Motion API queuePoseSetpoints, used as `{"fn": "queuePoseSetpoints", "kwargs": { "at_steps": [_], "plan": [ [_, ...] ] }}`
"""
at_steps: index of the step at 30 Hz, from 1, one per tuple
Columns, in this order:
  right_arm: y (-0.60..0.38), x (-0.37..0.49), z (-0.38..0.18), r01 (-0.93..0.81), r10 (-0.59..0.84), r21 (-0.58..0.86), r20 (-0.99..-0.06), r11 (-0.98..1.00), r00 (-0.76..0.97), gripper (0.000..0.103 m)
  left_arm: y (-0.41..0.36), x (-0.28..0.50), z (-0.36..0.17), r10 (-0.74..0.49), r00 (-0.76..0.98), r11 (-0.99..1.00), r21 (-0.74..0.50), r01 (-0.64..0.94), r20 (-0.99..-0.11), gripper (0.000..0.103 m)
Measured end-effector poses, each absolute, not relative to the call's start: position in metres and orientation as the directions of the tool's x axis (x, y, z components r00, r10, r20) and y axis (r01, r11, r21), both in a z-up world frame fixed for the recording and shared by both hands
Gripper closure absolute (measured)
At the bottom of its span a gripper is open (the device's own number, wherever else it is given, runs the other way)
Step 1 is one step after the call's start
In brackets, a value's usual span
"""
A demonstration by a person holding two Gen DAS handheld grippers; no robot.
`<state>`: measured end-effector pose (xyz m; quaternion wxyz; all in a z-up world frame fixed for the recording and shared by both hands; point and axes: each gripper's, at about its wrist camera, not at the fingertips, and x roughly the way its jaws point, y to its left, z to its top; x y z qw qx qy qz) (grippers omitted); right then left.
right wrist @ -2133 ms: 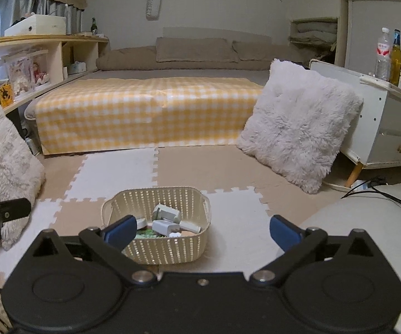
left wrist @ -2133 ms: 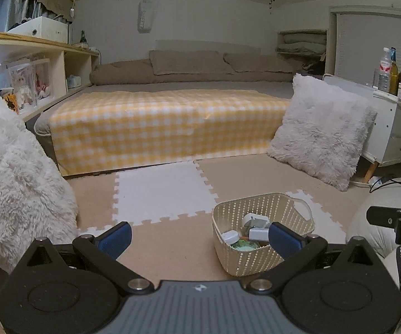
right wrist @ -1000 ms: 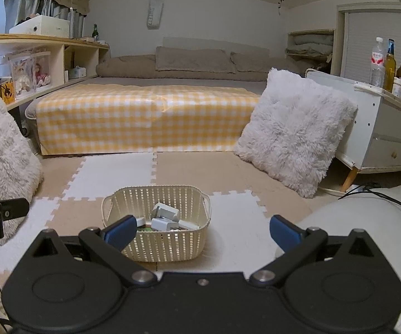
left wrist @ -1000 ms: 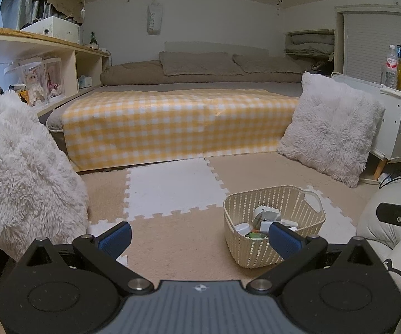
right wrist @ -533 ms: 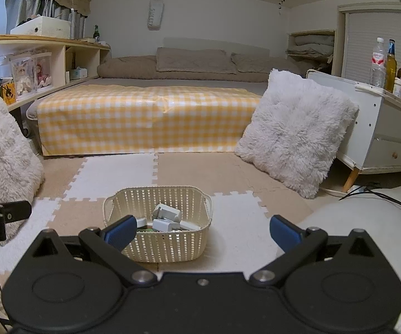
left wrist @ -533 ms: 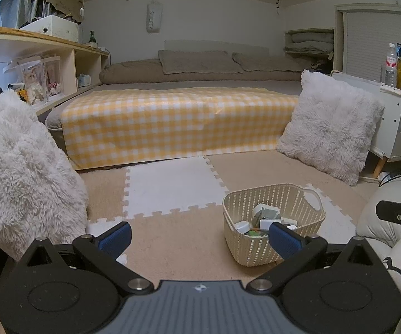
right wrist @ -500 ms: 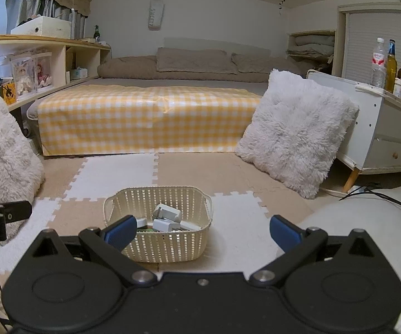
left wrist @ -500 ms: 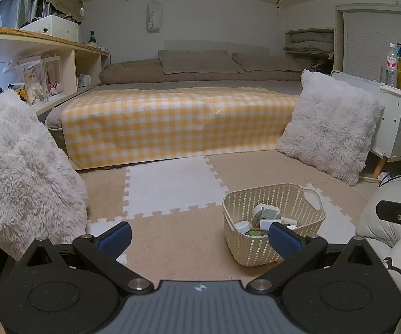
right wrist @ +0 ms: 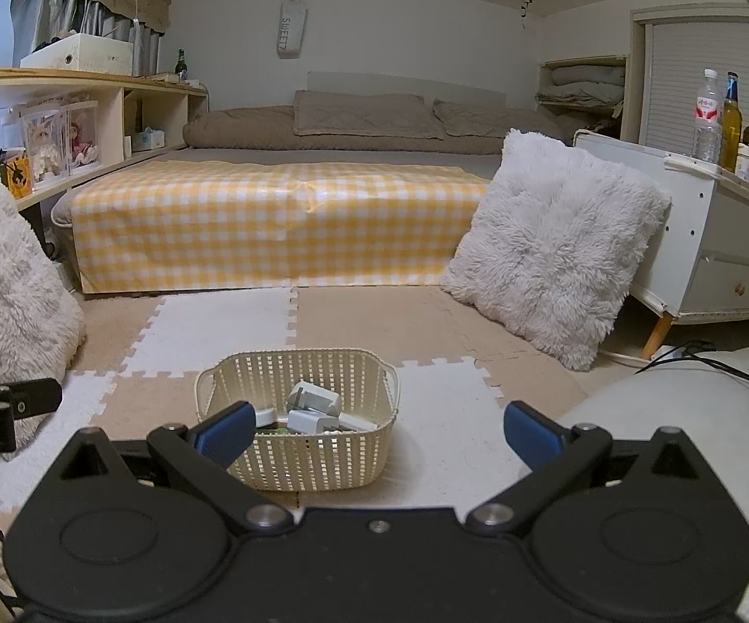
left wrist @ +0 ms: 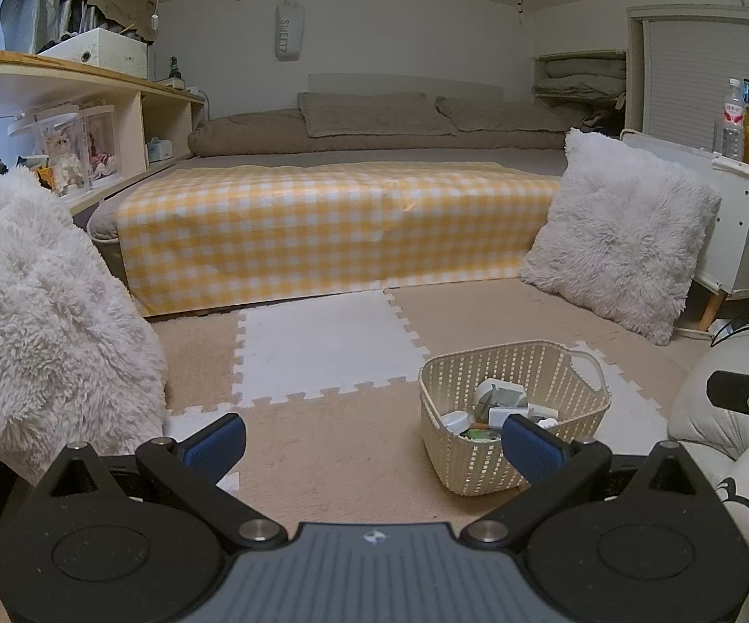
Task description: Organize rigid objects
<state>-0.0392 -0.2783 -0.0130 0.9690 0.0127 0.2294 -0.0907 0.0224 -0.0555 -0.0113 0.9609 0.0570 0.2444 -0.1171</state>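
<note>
The cream perforated plastic basket (right wrist: 296,415) sits on the beige-and-white foam puzzle mat floor (right wrist: 426,322), in front of the bed draped in a yellow-and-white checked cover (right wrist: 270,218). From the right gripper (right wrist: 374,428) it lies straight ahead and slightly left of centre, below the fingertips, its near wall partly behind the left blue pad. From the left gripper (left wrist: 372,444) the same basket (left wrist: 515,400) lies ahead and well to the right, just behind that gripper's right pad. So the right gripper faces the basket more squarely and looks the nearer of the two, as far as these views allow.

The basket's long axis runs left to right in the right wrist view, with a handle loop at each short end; in the left wrist view it is turned so one handle points to the far right.

Inside the basket lies a loose heap of small hard items: several white and grey blocky pieces that look like chargers or plugs (right wrist: 315,400), stacked at angles, with something green (left wrist: 476,433) underneath. Exactly what each piece is cannot be told. Nothing of that kind shows on the mat around the basket.

Both grippers are spread wide, holding nothing, and both hover above the floor, apart from the basket.

Judging from this, any pick would mean going forward and down into the basket's open top.
</note>
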Motion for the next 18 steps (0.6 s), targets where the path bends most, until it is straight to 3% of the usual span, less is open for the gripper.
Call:
{"fn": "queuePoseSetpoints", "kwargs": {
  "at_steps": [18],
  "plan": [
    [-0.2788,-0.0394,-0.0133,0.182,-0.169,-0.015,-0.446,0.983,0.879,0.000,-0.0504,0.0240,-0.0128,-0.185,0.854,0.968,0.058,0.243,-0.486,0.000]
  ]
}}
